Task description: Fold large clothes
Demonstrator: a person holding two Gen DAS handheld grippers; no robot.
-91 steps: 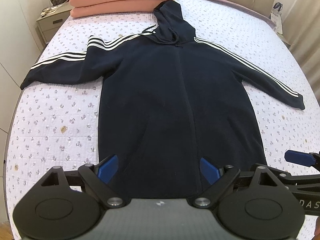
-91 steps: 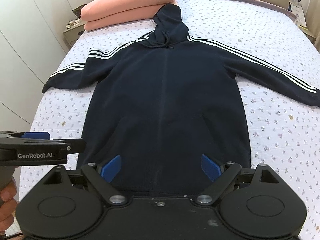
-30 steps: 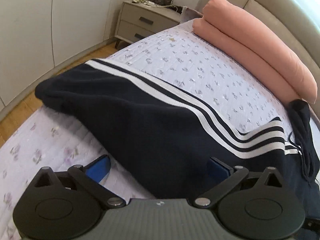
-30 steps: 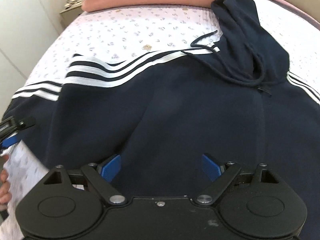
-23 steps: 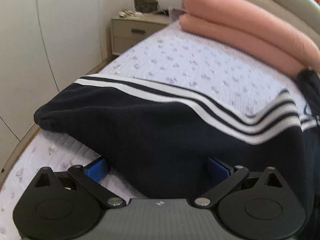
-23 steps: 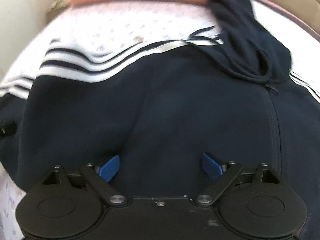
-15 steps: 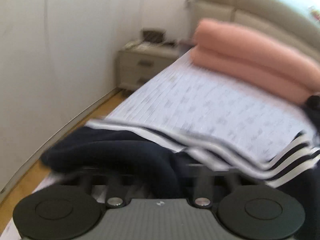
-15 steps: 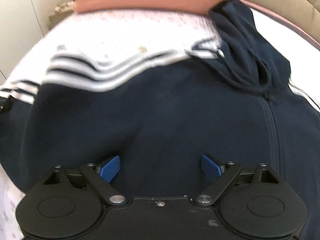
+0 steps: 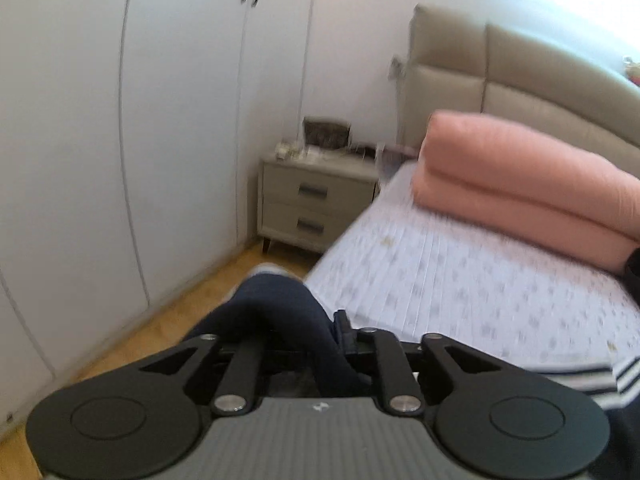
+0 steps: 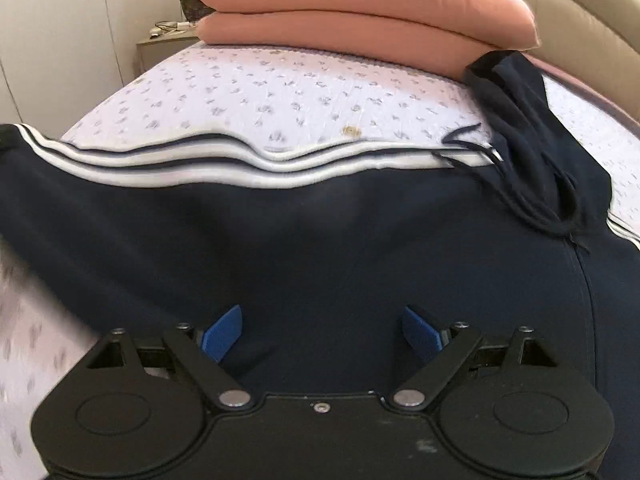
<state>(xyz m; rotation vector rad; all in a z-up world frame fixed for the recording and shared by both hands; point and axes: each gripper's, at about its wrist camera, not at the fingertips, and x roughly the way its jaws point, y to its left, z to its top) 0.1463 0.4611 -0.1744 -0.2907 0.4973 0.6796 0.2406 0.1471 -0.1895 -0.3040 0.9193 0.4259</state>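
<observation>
A navy hoodie [image 10: 320, 240] with white sleeve stripes [image 10: 200, 168] lies spread on the bed, its hood [image 10: 520, 120] up by the pillows. In the left wrist view, my left gripper [image 9: 296, 340] pinches the bunched end of the hoodie's left sleeve [image 9: 272, 304] and holds it raised off the bed edge. Its jaws are opening slightly, with the cloth still between them. My right gripper [image 10: 320, 332] hovers close over the hoodie's chest near the left armpit. Its blue pads [image 10: 222, 334] stand wide apart, with nothing gripped.
The floral bedspread [image 10: 280, 92] covers the bed. A folded pink quilt [image 10: 360, 8] lies at the padded headboard [image 9: 520, 76]. Left of the bed are a grey nightstand [image 9: 316, 208], white wardrobe doors [image 9: 120, 160] and a strip of wooden floor [image 9: 160, 332].
My left gripper has shut on the sleeve end and lifted it, its view swinging up toward the wall. My right gripper has sunk closer to the hoodie and stayed open.
</observation>
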